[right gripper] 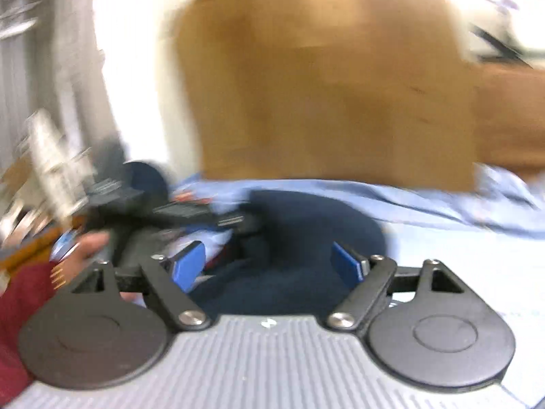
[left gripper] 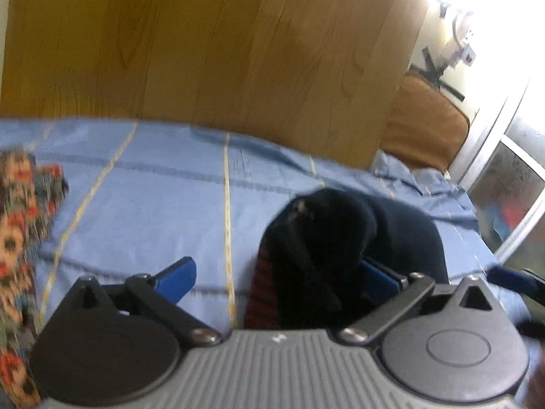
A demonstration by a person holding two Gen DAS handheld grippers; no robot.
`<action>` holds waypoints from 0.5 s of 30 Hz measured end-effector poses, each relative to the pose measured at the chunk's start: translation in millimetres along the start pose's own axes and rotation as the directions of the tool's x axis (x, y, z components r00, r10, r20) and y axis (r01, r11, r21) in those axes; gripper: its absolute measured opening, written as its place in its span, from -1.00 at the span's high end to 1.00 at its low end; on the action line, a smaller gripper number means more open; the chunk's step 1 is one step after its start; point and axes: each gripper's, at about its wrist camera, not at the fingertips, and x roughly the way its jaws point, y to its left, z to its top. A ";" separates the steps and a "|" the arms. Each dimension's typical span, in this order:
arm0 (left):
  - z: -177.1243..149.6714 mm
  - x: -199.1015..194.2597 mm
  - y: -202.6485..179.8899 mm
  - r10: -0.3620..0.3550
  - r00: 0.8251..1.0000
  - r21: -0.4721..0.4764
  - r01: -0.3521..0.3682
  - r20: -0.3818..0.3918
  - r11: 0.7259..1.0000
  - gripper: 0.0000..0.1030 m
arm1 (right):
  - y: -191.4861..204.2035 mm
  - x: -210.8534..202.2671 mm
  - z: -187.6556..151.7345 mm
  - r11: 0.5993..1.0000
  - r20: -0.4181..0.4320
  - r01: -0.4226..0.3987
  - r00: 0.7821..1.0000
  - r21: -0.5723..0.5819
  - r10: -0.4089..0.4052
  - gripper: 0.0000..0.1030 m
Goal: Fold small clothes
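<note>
Looking at the small dark navy garment with a red-striped edge (left gripper: 316,259), it's bunched up on the blue bed sheet with yellow lines (left gripper: 143,197), between the spread fingers of the left hand-held gripper (left gripper: 279,279). The right hand-held gripper (right gripper: 269,266) also sits with its blue pads apart, gripping nothing, over the same cloth. I'd flatten it first, then pinch a clean edge. A colourful patterned fabric (left gripper: 20,238) lies well off to the left, and the wooden headboard (left gripper: 211,47) is behind.
</note>
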 end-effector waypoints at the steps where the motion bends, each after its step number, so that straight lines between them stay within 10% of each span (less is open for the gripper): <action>1: -2.7 0.8 2.1 -0.020 0.999 -0.018 0.020 -0.026 1.000 -0.99 | -15.2 2.9 -1.2 0.998 -0.013 0.033 0.999 0.058 -0.032 -0.66; 8: -28.8 30.9 -6.4 -0.202 0.968 -0.080 0.192 -0.148 0.978 -0.99 | -63.9 57.6 -28.7 0.950 -0.175 -0.013 0.982 0.312 0.071 -0.66; 12: -17.6 39.1 -5.7 -0.218 0.965 -0.124 0.200 -0.149 0.972 -0.60 | -68.7 69.7 -28.9 0.902 -0.143 -0.067 0.980 0.426 0.140 -0.02; 15: 10.6 25.0 1.4 -0.211 0.972 -0.145 0.195 -0.103 0.970 -0.41 | -61.3 73.9 -9.1 0.878 -0.089 -0.124 0.979 0.462 0.185 0.06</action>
